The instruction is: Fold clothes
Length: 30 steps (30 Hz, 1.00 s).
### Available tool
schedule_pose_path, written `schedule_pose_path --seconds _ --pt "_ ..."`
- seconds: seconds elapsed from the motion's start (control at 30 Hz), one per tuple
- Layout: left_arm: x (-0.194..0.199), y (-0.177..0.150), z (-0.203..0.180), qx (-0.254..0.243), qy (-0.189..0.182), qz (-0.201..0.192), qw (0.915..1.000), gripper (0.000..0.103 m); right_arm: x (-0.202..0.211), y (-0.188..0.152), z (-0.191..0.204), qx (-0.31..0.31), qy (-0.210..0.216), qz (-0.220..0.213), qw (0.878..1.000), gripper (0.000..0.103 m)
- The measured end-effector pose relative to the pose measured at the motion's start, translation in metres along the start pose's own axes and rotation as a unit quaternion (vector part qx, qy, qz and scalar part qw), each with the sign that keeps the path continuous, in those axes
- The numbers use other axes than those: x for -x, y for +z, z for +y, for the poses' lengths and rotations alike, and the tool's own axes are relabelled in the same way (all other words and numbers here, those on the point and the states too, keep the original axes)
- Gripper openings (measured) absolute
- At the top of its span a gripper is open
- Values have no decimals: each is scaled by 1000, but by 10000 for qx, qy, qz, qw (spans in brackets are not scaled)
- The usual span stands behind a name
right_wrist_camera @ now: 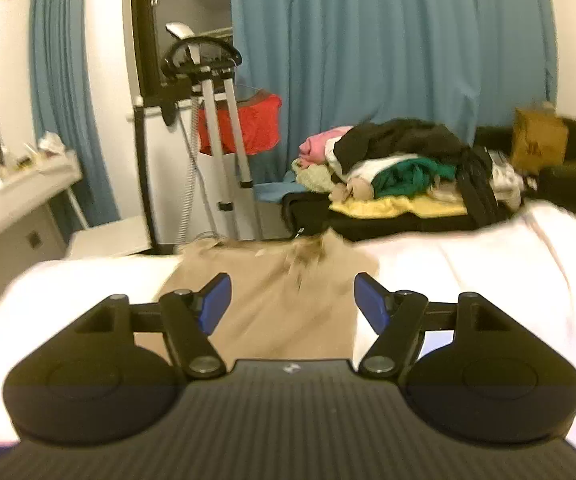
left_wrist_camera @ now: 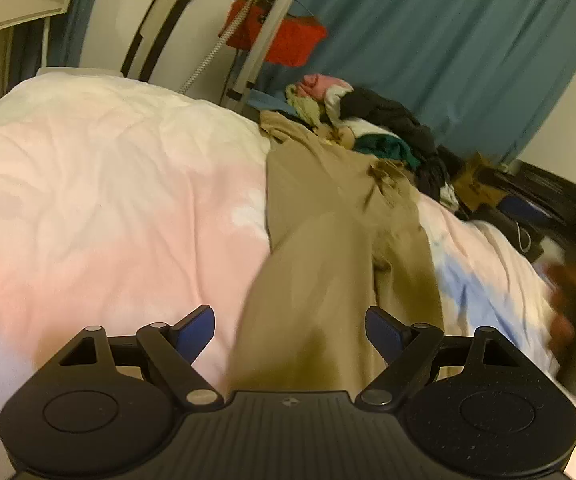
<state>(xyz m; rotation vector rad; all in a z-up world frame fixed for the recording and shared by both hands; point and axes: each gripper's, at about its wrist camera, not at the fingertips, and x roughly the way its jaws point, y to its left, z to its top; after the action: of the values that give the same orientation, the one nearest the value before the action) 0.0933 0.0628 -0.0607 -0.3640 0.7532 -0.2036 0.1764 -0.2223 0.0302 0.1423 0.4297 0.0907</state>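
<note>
A bedroom with teal curtains point(right_wrist_camera: 388, 40) along the back wall holds a bed point(left_wrist_camera: 88, 184) covered in a pale pink and white duvet with a patch of blue near its right side. Beyond the bed's far edge a heap of mixed clothes point(right_wrist_camera: 400, 164), black, pink, green and yellow among them, sits on a dark surface, and a garment steamer stand point(right_wrist_camera: 216, 120) with a red garment point(right_wrist_camera: 256, 124) hung on it rises in front of a white cabinet. A white desk point(right_wrist_camera: 16, 196) with small clutter stands at the left. The tan trousers point(left_wrist_camera: 336, 248) lie spread on the duvet, their long axis running from the near edge of the bed away toward the clothes heap, with the rumpled waist end farthest off and a leg reaching down toward the camera. In the left wrist view the left gripper point(left_wrist_camera: 290, 334) hangs above the near leg with its jaws spread wide, the cloth passing beneath the gap and neither blue pad pressing on it. In the right wrist view the right gripper point(right_wrist_camera: 292, 300) has its jaws released too, with the tan cloth showing between and beyond them, not pinched; the picture is blurred there. A dark blurred shape sits at the right edge of the left wrist view; what it is cannot be told.
</note>
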Motion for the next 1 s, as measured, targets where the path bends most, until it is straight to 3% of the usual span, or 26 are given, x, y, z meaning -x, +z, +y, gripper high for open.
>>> schedule_pose_path --seconds 0.07,0.1,0.17,0.27,0.33,0.43,0.6,0.7,0.77,0.9,1.0 --pt "9 -7 -5 -86 16 124 9999 84 46 -21 -8 -394 178 66 9990 79" --pt "12 -10 -6 -129 22 178 9998 84 66 -33 -14 -645 227 57 9976 89" --pt "21 -21 -10 -213 182 273 9992 84 106 -62 -25 -1092 265 48 9936 91" --pt "36 -36 -13 -430 401 386 9975 85 145 -100 -37 -1413 -13 130 9899 91" --pt "43 -41 -10 -361 560 454 9967 86 159 -117 -44 -1613 -34 362 9862 91" --pt "48 -47 -2 -49 731 690 9949 86 157 -138 -57 -2002 349 1080 9732 91" --pt "46 -63 22 781 550 1394 9856 82 144 -165 -81 -3190 824 1556 9313 91" --pt "50 -77 32 1295 341 1672 9768 77 125 -189 -96 -3999 986 2149 8856 91" --pt "54 -81 35 1542 268 1756 9719 73 119 -202 -103 -4541 1124 2493 8480 92" --pt "62 -92 38 1861 242 2076 9600 62 122 -210 -104 -4814 1285 2641 8258 92" --pt "65 -98 33 1875 202 2277 9553 60 126 -211 -97 -4769 1294 2774 8239 92"
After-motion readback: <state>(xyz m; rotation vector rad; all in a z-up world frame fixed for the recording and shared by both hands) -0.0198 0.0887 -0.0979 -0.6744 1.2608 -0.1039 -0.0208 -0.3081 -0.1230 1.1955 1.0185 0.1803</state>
